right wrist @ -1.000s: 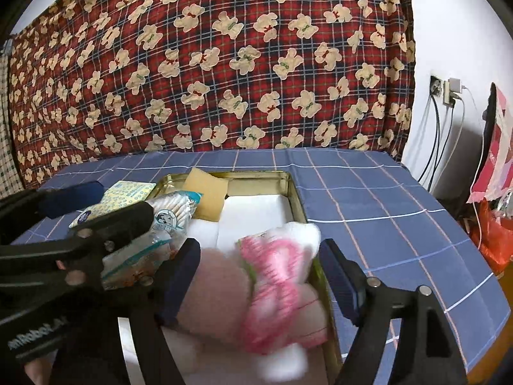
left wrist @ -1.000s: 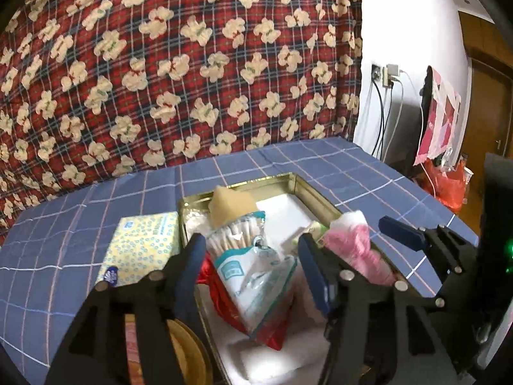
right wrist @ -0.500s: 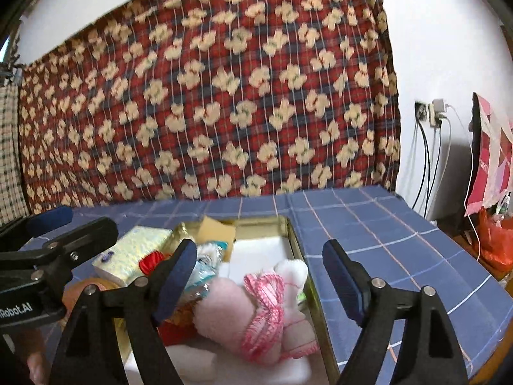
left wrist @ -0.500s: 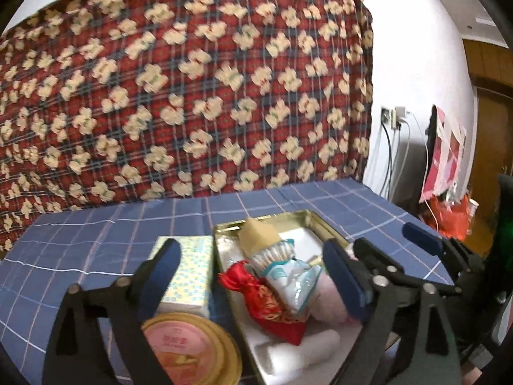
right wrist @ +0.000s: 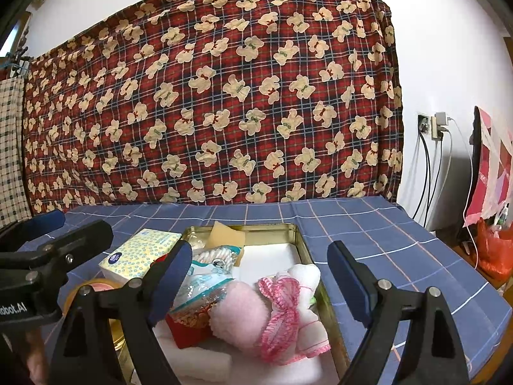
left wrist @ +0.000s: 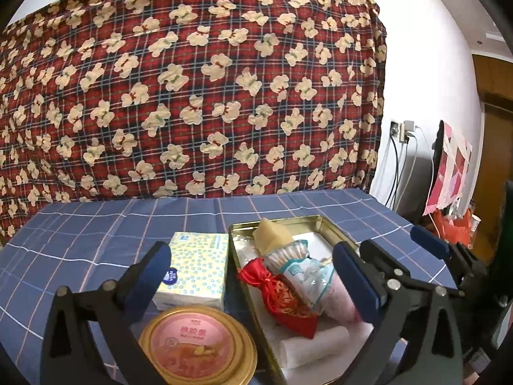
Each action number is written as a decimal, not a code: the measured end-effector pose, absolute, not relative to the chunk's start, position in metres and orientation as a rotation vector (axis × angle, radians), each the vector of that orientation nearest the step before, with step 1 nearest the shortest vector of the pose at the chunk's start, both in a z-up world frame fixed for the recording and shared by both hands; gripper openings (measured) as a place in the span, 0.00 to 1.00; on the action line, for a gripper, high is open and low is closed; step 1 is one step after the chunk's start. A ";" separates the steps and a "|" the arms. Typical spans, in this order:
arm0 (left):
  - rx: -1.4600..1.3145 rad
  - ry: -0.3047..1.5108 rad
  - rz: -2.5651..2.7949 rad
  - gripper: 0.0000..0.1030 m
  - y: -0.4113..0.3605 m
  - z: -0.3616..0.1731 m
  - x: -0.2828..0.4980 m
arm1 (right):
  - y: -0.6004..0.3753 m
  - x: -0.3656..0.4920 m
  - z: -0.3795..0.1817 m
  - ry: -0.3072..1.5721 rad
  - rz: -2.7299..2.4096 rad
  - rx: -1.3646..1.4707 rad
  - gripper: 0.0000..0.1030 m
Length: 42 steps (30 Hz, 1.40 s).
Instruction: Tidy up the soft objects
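A gold tin tray [left wrist: 315, 220] [right wrist: 301, 247] on the blue checked cloth holds a yellow sponge [left wrist: 271, 235] [right wrist: 224, 239], a bag of cotton swabs [left wrist: 301, 264] [right wrist: 205, 276], a red pouch [left wrist: 282, 298] [right wrist: 186, 329], a pink and white plush towel [right wrist: 272, 308] [left wrist: 340, 301] and white foam [right wrist: 269, 256]. My left gripper [left wrist: 256, 276] is open and empty, above and in front of the tray. My right gripper [right wrist: 259, 279] is open and empty, above the plush towel.
A tissue pack [left wrist: 195, 266] [right wrist: 141, 253] lies left of the tray. A round gold tin lid [left wrist: 192, 345] sits in front of it. A teddy-print blanket [left wrist: 192, 96] hangs behind. The table's right edge, cables and a socket [right wrist: 433, 125] are at right.
Both grippers opened, let go of the swab bag and the plush towel, and drew back and up from the tray. Both objects now rest in the tray.
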<state>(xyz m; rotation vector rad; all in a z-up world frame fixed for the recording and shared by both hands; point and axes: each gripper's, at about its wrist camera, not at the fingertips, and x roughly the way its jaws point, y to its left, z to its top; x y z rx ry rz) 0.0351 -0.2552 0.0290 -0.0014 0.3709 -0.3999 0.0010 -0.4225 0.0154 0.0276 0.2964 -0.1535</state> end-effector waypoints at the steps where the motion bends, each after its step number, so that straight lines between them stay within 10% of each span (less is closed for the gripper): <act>1: -0.004 0.372 -0.399 0.99 -0.254 0.029 0.035 | -0.422 0.001 0.015 0.298 -0.152 0.026 0.85; 42: -0.005 0.371 -0.375 0.99 -0.242 0.028 0.033 | -0.411 -0.004 0.019 0.287 -0.152 0.014 0.86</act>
